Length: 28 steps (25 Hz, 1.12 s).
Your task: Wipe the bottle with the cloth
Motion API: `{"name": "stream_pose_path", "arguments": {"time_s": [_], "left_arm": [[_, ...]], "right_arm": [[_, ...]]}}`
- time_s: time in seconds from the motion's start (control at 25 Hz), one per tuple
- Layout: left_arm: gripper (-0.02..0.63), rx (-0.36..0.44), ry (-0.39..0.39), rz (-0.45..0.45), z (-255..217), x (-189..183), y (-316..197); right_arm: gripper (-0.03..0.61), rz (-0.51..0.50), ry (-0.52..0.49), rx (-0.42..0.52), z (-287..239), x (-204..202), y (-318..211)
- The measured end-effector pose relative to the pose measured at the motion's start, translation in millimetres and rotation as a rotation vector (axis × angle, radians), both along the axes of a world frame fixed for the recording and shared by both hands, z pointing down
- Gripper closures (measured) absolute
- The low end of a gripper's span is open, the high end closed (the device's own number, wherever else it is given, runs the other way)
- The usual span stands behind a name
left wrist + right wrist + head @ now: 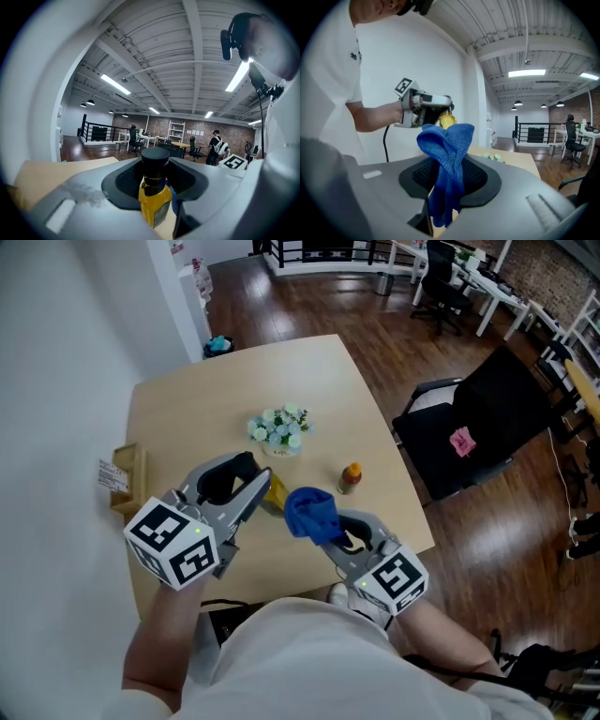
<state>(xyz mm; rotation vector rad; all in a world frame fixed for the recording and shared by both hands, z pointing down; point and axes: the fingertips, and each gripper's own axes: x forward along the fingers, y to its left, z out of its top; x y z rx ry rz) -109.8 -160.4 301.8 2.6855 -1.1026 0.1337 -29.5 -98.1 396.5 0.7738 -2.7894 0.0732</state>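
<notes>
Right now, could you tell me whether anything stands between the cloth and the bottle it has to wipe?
Nothing visible does. The blue cloth, pinched in the right gripper, sits right beside the yellow bottle held by the left gripper.

Light wooden table point(187, 418) bearing a bunch of white and pale green flowers point(279, 428) near its middle, a small orange-topped container point(350, 477) upright to their right and apart from them, and a wooden holder point(128, 479) with printed cards at its left edge. Beside the table's right edge, on the dark wood floor point(375, 343), a black chair point(487, 423) carries a pink item point(461, 440). White desks point(487, 287) and a black office chair point(439, 277) stand at the room's far end.
</notes>
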Motion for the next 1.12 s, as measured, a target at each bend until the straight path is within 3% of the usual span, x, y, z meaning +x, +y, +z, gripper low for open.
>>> {"name": "stream_pose_path", "arguments": {"time_s": [0.12,0.2,0.84,1.12], "left_arm": [[0.451,-0.018,-0.003,0.003,9,4,-3],[0.451,-0.029,-0.001,0.006,13,7,-3],[0.451,0.018,0.005,0.003,-10,7,9],[0.451,0.043,0.039,0.002,-27,9,14]], "right_arm": [[0.453,-0.071,0.029,0.095,-28,-17,14],[0.453,-0.09,0.05,0.103,-31,-27,19],[0.453,-0.108,0.087,-0.108,68,-30,19],[0.453,-0.117,0.115,-0.14,93,-10,20]]}}
